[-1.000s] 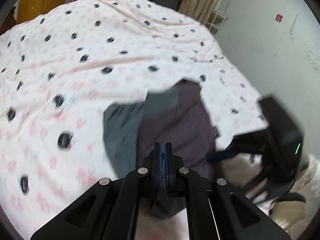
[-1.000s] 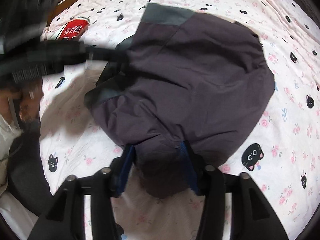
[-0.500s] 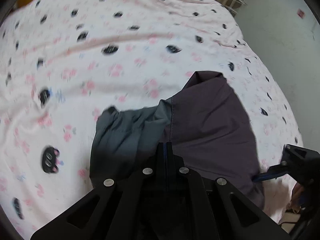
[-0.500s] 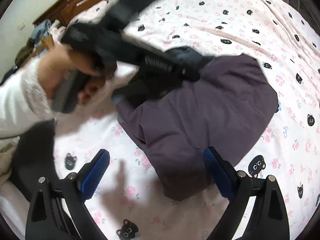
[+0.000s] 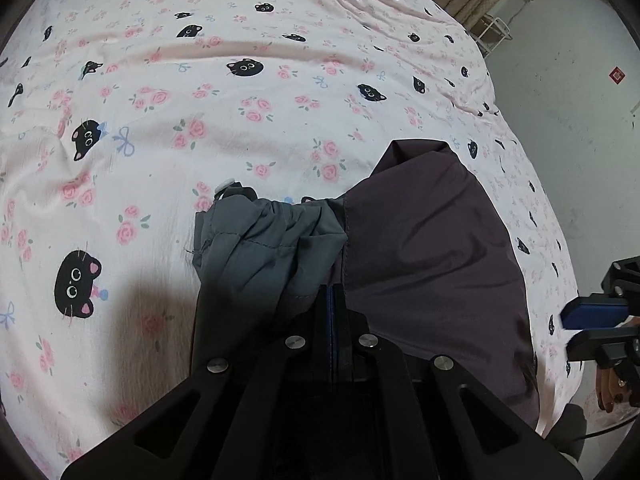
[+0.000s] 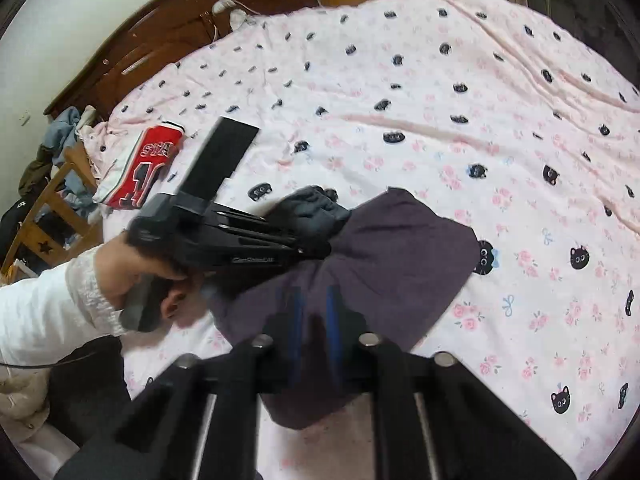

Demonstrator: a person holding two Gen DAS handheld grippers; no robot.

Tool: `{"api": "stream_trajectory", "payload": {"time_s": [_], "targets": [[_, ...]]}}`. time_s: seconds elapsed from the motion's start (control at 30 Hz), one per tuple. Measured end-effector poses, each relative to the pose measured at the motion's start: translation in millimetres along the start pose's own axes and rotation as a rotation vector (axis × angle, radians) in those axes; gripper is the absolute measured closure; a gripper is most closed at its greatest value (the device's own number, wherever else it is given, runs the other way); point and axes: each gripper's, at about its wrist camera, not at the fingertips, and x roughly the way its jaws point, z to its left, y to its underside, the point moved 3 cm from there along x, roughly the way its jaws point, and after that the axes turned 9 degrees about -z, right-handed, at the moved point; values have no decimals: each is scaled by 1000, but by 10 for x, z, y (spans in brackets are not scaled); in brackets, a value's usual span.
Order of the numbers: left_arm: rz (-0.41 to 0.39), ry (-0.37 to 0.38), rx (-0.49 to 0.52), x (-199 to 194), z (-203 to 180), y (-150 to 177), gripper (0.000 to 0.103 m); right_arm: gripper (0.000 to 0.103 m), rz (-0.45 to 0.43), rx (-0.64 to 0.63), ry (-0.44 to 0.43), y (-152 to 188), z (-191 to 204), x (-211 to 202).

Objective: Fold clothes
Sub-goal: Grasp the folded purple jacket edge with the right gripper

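A dark purple garment (image 5: pixel 432 248) with a grey waistband part (image 5: pixel 260 248) lies bunched on the pink cat-print bedsheet (image 5: pixel 200 100). My left gripper (image 5: pixel 332 304) is shut on the garment where grey meets purple; it also shows in the right wrist view (image 6: pixel 316 248). My right gripper (image 6: pixel 314 312) hovers above the purple cloth (image 6: pixel 400 248), blurred, its blue pads a narrow gap apart with nothing clearly between them. One of its blue pads shows at the right edge of the left wrist view (image 5: pixel 592 316).
A red and white jersey (image 6: pixel 140 168) lies near the head of the bed. A dark wooden headboard (image 6: pixel 160 40) stands behind. A wooden chair with clothes (image 6: pixel 44 184) is at the left. A white wall (image 5: pixel 580 120) borders the bed's side.
My right gripper let go of the garment's edge, opened wide, then lifted away while its jaws narrowed. My left gripper kept its grip and lowered the garment toward the sheet.
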Motion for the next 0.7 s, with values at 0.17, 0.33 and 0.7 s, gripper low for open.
{"api": "stream_trajectory", "payload": {"time_s": [0.17,0.33,0.7], "targets": [[7,-3,17,6,-16,9,100,91,119,1,16,225,5,242],[6,12,-10,60,39,49,100,93,176,67,18,512,-130,457],[-133,58,-5,-734,-208,23,101,89,65,49,-42,419,-1,19]]}}
